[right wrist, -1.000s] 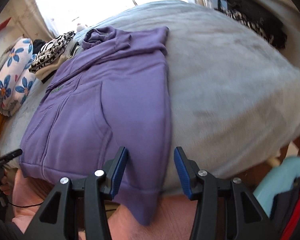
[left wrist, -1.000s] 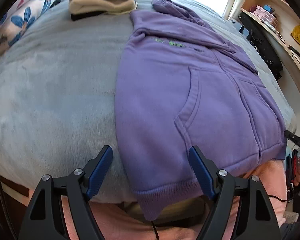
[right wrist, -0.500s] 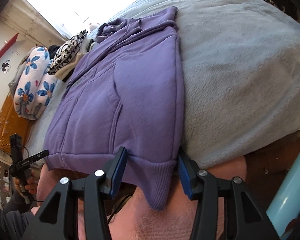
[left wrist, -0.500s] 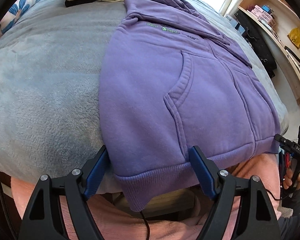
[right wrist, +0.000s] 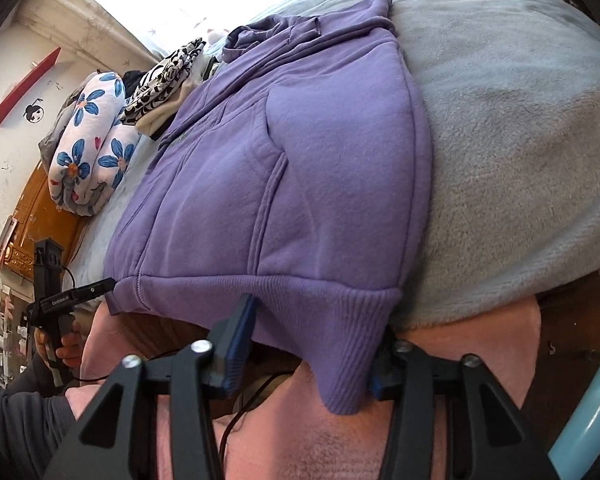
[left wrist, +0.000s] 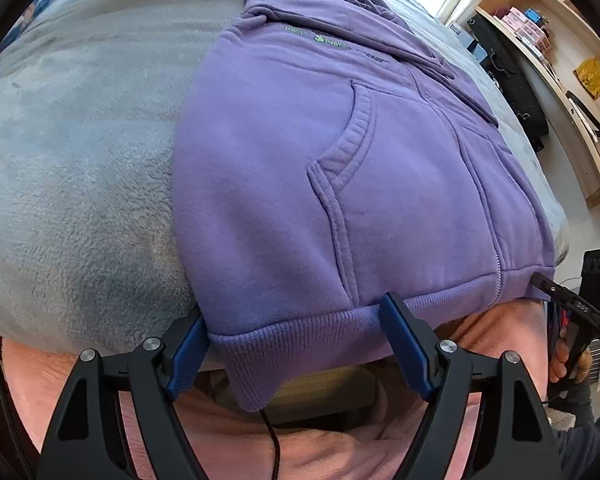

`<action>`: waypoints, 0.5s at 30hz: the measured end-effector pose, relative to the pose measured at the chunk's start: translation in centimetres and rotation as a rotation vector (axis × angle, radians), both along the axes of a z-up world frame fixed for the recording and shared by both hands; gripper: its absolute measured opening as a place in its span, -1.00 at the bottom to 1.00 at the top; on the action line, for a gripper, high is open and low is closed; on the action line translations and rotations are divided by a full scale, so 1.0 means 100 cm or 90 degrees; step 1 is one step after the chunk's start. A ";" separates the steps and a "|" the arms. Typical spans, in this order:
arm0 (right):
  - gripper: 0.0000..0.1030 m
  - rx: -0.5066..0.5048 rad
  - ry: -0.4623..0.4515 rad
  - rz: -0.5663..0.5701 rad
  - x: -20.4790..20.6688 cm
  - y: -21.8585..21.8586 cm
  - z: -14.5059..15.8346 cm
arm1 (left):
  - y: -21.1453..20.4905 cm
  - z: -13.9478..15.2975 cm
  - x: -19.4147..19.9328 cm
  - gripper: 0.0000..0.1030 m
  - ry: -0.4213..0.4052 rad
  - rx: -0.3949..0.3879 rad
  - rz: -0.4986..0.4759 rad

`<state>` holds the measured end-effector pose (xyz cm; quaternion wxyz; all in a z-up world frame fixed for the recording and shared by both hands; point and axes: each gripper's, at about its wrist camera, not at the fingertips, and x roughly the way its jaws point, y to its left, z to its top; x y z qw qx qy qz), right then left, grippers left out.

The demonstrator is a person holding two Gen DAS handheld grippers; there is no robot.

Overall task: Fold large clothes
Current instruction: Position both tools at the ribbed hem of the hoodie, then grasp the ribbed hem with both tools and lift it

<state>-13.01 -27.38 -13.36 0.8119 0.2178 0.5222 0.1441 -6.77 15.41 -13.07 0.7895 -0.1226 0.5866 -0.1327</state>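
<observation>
A purple hoodie (left wrist: 300, 184) lies flat on the grey blanket (left wrist: 72, 152), its ribbed hem hanging over the near edge of the bed. My left gripper (left wrist: 296, 348) is open wide and straddles the hem's left corner (left wrist: 252, 356); its left pad touches the hoodie's side edge. In the right wrist view the hoodie (right wrist: 300, 168) ends in the hem's right corner (right wrist: 340, 344), which hangs between the fingers of my right gripper (right wrist: 312, 356). Those jaws are closing, and the right finger is partly hidden behind the fabric. The pads do not visibly pinch it.
Folded clothes (right wrist: 168, 76) and a floral quilt (right wrist: 88, 148) lie at the far end of the bed. A wooden shelf (left wrist: 560, 92) and a black bag (left wrist: 512, 96) stand to the right. Pink bedding (right wrist: 320, 440) and a black cable (left wrist: 272, 440) hang below the hem.
Both grippers came down and in toward the hem, so each now has a hem corner between its fingers. The right jaws narrowed; the left stayed wide.
</observation>
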 end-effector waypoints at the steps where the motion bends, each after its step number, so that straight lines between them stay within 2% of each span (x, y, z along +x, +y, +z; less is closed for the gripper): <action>1: -0.45 0.002 0.000 -0.004 0.000 -0.002 -0.001 | 0.000 -0.001 0.001 0.53 0.010 -0.011 -0.003; 3: -0.58 0.008 0.002 -0.013 -0.001 -0.006 -0.003 | -0.002 -0.004 0.001 0.53 0.027 -0.028 -0.005; 7: -0.69 -0.003 -0.004 -0.013 -0.003 -0.004 0.001 | -0.006 -0.014 -0.002 0.46 0.074 -0.065 -0.014; 9: -0.74 -0.007 -0.007 -0.012 -0.003 -0.003 0.003 | -0.009 -0.023 -0.002 0.34 0.091 -0.064 -0.019; 11: -0.78 -0.009 -0.012 -0.008 -0.002 -0.001 0.006 | -0.006 -0.035 -0.002 -0.02 0.109 -0.064 -0.007; 12: -0.80 -0.010 -0.015 -0.007 -0.002 0.000 0.009 | -0.003 -0.039 0.001 -0.19 0.122 -0.088 0.011; 13: -0.81 -0.012 -0.017 -0.006 -0.002 0.001 0.011 | 0.001 -0.041 0.001 -0.55 0.126 -0.101 0.020; 15: -0.82 -0.018 -0.028 0.000 -0.003 0.003 0.018 | 0.000 -0.035 0.001 -0.78 0.118 -0.106 0.014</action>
